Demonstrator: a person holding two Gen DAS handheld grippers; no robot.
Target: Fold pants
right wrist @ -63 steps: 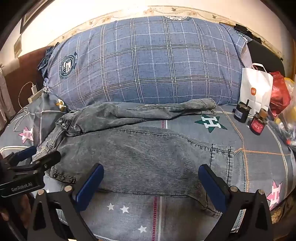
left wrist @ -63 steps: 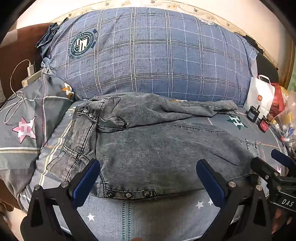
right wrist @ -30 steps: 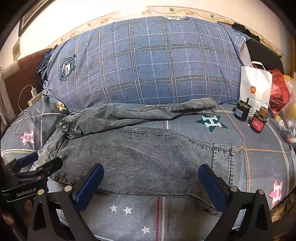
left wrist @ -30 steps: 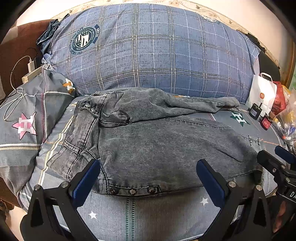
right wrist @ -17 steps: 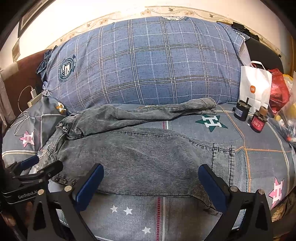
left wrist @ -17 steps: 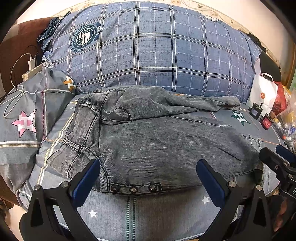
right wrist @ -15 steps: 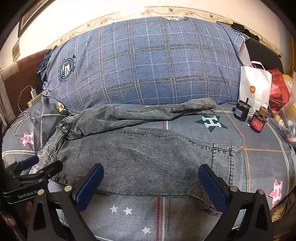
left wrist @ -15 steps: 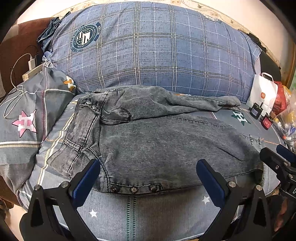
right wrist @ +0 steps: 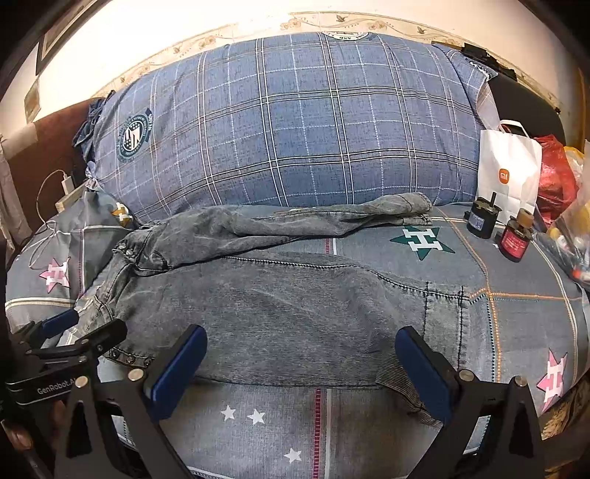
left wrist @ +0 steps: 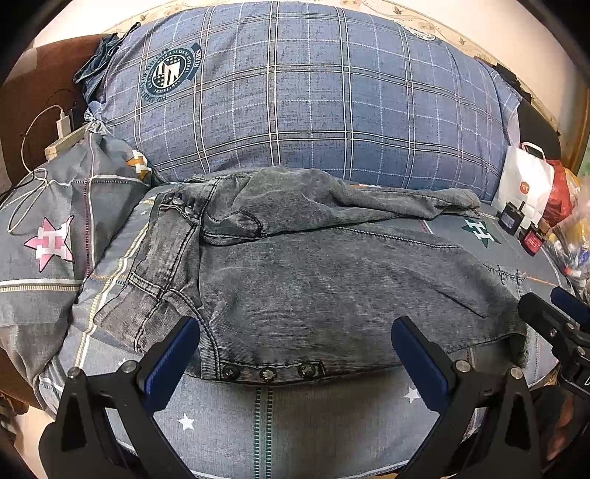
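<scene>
- We count one pair of grey jeans (left wrist: 324,280) lying flat on the bed (right wrist: 516,317), below one plaid pillow (right wrist: 295,129), beside two small jars (right wrist: 497,228).
- Our left hand-held gripper (left wrist: 295,353) and right hand-held gripper (right wrist: 300,368) hover level over the jeans' near edge, both spread wide, gripping nothing.

Bed (right wrist: 516,306) in star-patterned grey cover, big blue plaid pillow (right wrist: 295,129), cream wall (right wrist: 184,22) with floral border

Grey washed-denim pants (left wrist: 332,291) (right wrist: 295,313), spread flat across the bed (left wrist: 280,416). Waistband to the left, snap buttons along the near edge. Near leg lying broad and smooth toward the right; far leg bunched and twisted, trailing rightward along the foot of the big plaid pillow (left wrist: 313,99).
</scene>
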